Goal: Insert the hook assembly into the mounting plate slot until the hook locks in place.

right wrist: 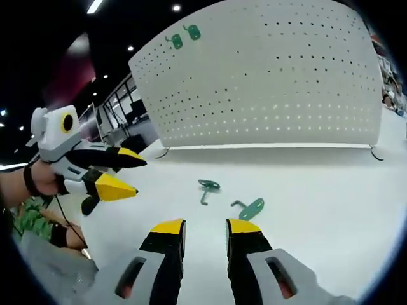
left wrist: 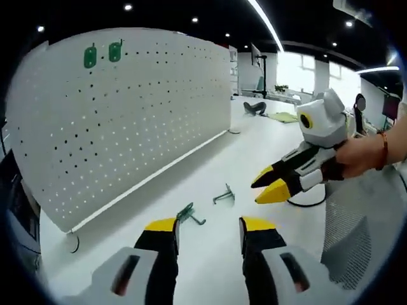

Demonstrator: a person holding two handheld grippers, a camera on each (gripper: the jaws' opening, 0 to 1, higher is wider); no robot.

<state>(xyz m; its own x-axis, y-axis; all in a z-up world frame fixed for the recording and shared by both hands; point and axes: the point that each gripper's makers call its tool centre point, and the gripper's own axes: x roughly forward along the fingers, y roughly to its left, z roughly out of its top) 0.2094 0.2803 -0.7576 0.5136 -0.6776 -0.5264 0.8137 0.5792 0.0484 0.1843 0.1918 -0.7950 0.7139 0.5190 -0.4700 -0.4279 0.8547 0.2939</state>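
A tall white perforated pegboard panel (left wrist: 127,114) stands upright on the white table (left wrist: 216,254). Near the panel's upper edge, two small green hook plates (left wrist: 102,54) hang side by side on it. On the table in front of the panel's foot lie two loose green metal hook assemblies, apart from each other: one (left wrist: 187,214) closer to the panel's base line, the other (left wrist: 224,195) a little farther out from it. The left gripper (left wrist: 206,225), with black jaws tipped in yellow, hovers over the table on the near side of the hooks from the panel, its jaws parted and grasping nothing. The right gripper (right wrist: 203,229) is likewise released and empty, short of the hooks, facing the panel
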